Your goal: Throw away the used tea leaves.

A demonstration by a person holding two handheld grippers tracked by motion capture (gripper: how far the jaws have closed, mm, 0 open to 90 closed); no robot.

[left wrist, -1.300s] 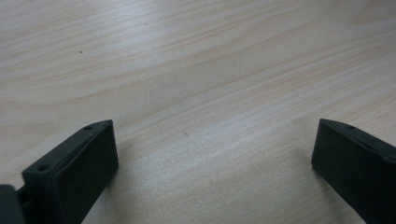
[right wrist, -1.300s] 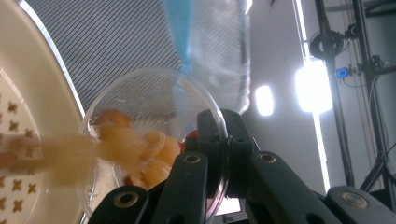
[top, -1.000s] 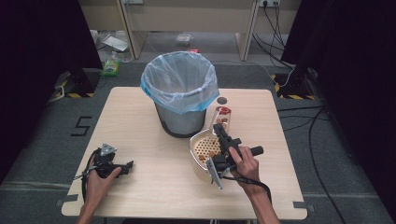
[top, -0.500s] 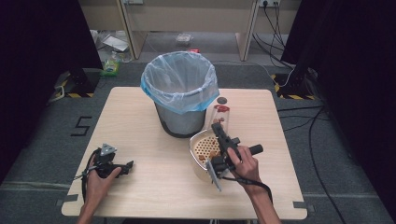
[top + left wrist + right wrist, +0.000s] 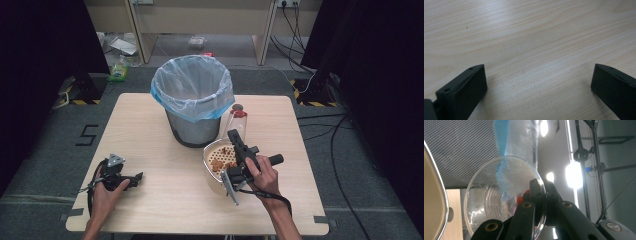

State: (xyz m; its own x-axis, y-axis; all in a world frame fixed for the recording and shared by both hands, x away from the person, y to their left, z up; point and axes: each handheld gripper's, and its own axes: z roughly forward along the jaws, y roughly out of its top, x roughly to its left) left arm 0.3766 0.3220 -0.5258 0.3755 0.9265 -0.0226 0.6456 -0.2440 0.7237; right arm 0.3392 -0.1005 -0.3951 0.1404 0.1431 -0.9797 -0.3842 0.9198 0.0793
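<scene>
A clear bottle with a red band and a grey cap stands tilted between the bin and a cream bowl that holds brown crumbs. My right gripper reaches over the bowl to the bottle's lower end. In the right gripper view the bottle's round clear base is close up, and the jaws of my right gripper are pinched together on its edge. My left gripper lies on the table at the front left. Its jaws stand wide apart over bare wood with nothing between them.
A grey mesh bin lined with a pale blue bag stands at the middle back of the wooden table, right behind the bottle and bowl. Cables and boxes lie on the floor beyond the table.
</scene>
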